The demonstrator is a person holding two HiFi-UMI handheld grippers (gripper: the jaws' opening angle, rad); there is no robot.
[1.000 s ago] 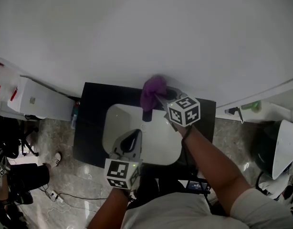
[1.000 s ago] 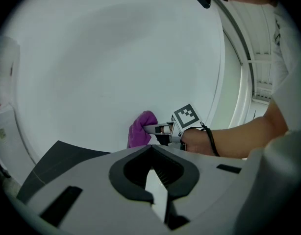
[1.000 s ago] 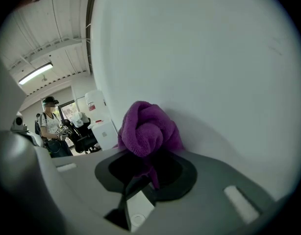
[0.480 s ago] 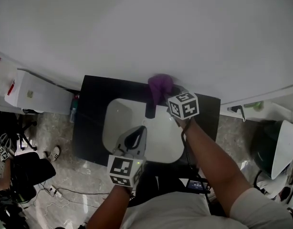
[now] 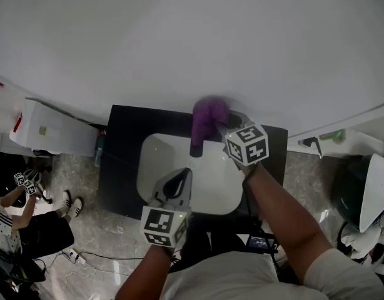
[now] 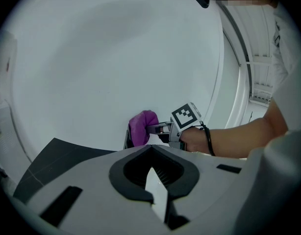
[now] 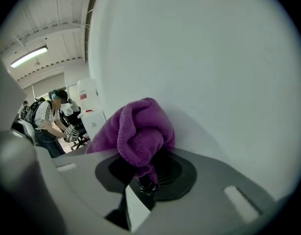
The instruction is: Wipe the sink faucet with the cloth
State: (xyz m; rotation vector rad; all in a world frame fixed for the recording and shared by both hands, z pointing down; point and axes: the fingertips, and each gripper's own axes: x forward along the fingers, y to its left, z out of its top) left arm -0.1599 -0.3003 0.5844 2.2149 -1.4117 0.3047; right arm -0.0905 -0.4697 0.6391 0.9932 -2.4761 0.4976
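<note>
In the head view a purple cloth (image 5: 207, 117) is bunched over the top of the black faucet (image 5: 196, 147), at the back of the white sink (image 5: 207, 183). My right gripper (image 5: 219, 129) is shut on the cloth from the right. In the right gripper view the cloth (image 7: 140, 129) fills the space in front of the jaws and hides the faucet. My left gripper (image 5: 179, 175) hovers over the sink's front edge, shut with nothing in it. The left gripper view shows the cloth (image 6: 142, 127) on the faucet (image 6: 126, 138), well ahead of my left gripper (image 6: 151, 171).
The sink sits in a black counter (image 5: 120, 149) against a white wall. A white cabinet (image 5: 51, 130) stands to the left. At the right are a dark bin with a white lid (image 5: 361, 195) and a green item (image 5: 330, 138). A person (image 5: 20, 220) sits at lower left.
My right gripper and the cloth have shifted a little right and back along the faucet's top. The left gripper has stayed almost still. The person at the left has moved.
</note>
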